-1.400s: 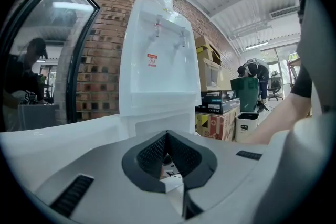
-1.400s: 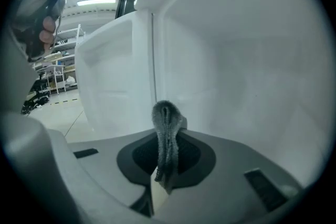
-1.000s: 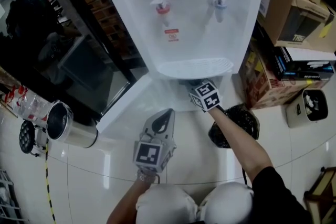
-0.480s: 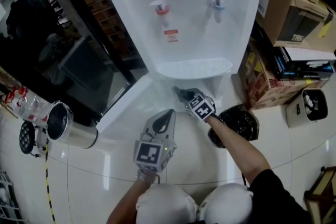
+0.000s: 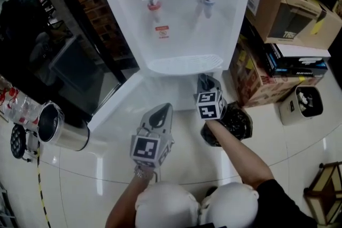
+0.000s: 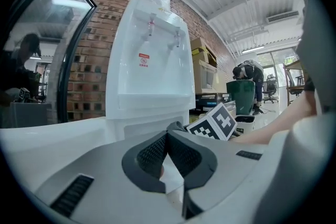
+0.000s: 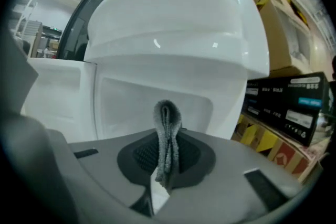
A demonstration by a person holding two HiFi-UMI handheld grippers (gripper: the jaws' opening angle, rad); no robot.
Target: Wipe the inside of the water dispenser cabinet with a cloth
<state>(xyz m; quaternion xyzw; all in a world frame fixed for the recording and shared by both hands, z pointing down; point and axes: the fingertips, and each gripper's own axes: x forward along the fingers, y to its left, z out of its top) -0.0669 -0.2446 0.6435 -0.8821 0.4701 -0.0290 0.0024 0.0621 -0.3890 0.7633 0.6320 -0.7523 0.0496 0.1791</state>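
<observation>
Overhead, the head view shows the white water dispenser (image 5: 176,13) with its lower cabinet door (image 5: 120,107) swung open to the left; the right gripper (image 5: 204,81) points at the opening just under the drip tray (image 5: 184,64), and the left gripper (image 5: 162,110) sits lower, beside it; cardboard boxes (image 5: 291,5) stand at the right. Next, the left gripper view: its fingers are pressed together with nothing between them; the dispenser stands upright ahead. Lastly, the right gripper view: the fingers are clamped on a folded grey cloth (image 7: 167,128), which sticks up between them, near the white cabinet (image 7: 157,99).
</observation>
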